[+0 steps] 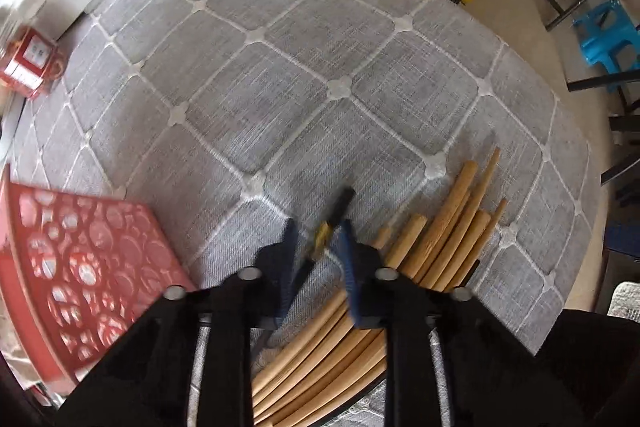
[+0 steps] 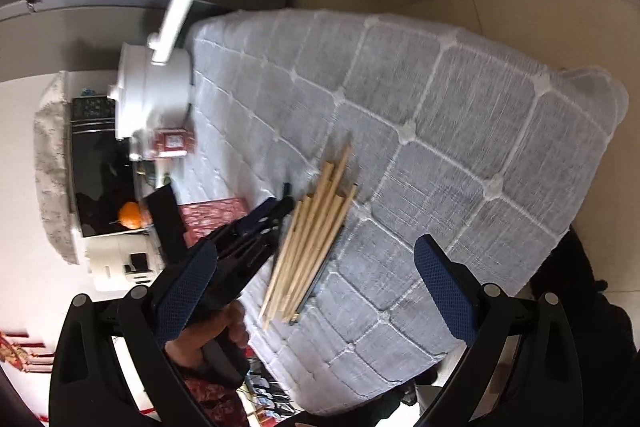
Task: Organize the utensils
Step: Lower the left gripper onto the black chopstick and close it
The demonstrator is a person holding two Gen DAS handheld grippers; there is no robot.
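Beside the wooden chopsticks [image 1: 436,227], left tongs [image 1: 316,239] pinch a black utensil [image 1: 340,207].

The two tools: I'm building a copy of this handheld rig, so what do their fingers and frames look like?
Both look alike. The left tool has black linkage arms joined by round grey pivot pins, ending in two dark blue fingers. The right tool has the same black arms and grey pins; its blue pads are long flat paddles with a fine mesh-like texture. No cables or markings show.

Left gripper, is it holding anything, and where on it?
Left gripper pinches a dark chopstick near its yellow band; right gripper holds nothing.
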